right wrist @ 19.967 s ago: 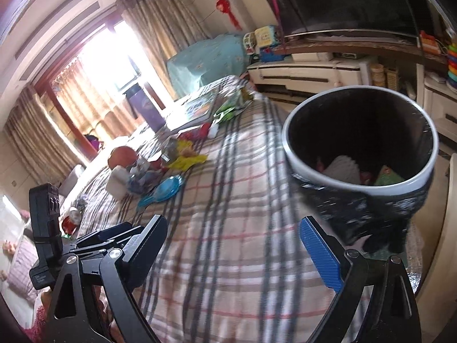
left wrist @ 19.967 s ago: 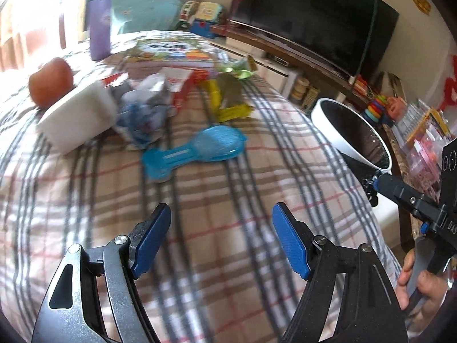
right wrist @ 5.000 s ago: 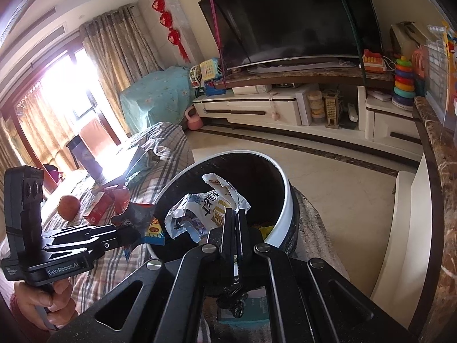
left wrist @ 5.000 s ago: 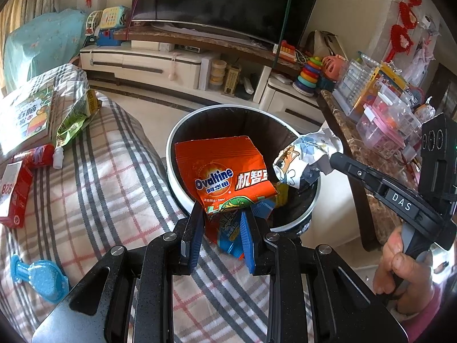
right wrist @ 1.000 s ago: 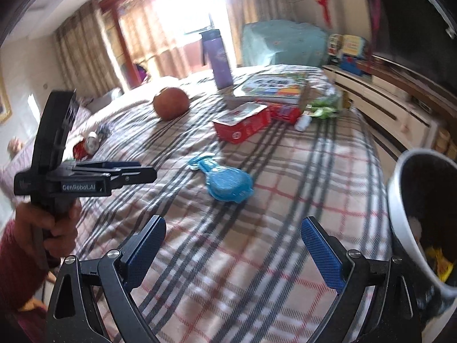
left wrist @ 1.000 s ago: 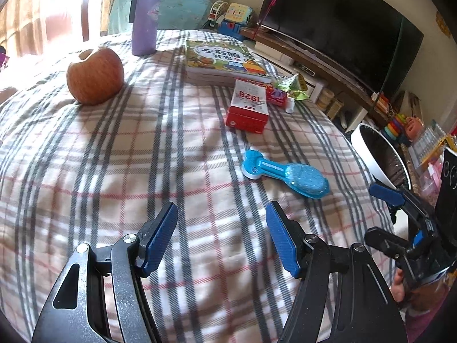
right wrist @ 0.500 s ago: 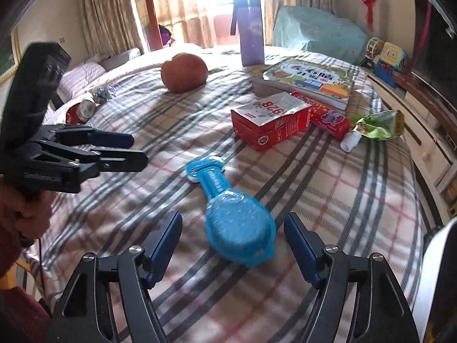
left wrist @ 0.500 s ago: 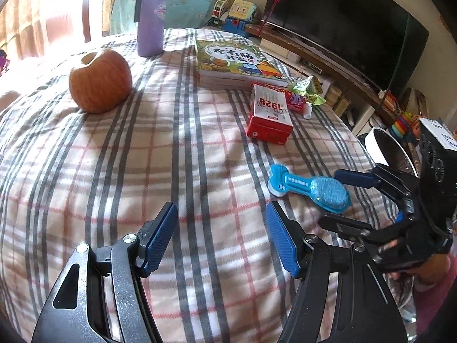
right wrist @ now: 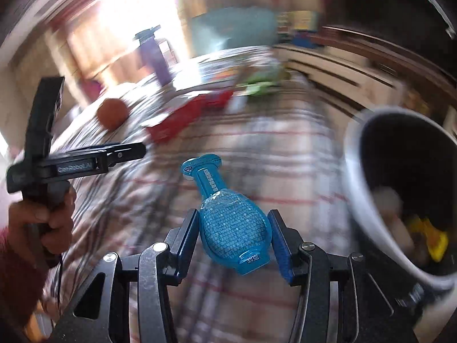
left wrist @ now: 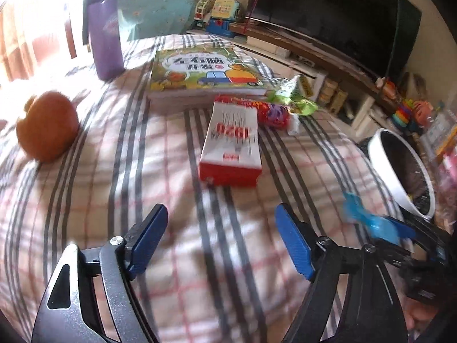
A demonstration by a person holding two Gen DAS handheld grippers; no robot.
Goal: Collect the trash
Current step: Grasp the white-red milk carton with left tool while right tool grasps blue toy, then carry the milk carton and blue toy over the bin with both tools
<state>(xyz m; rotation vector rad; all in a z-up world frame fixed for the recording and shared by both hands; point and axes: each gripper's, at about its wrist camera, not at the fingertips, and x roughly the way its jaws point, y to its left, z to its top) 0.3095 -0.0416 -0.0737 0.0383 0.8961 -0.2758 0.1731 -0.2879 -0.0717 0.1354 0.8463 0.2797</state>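
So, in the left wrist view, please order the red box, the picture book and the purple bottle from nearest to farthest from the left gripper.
1. Red box, straight ahead of the left gripper.
2. Picture book, behind the box.
3. Purple bottle, far left, upright.

The right gripper [right wrist: 233,235] sits at lower centre, pads pinching a blue packet [right wrist: 232,228] — the left gripper [left wrist: 220,240] gapes wide, lower centre, gripping nothing.

Blue blister pack [right wrist: 232,223] clamped between right gripper [right wrist: 233,238] jaws, beside white-rimmed trash bin [right wrist: 362,200].
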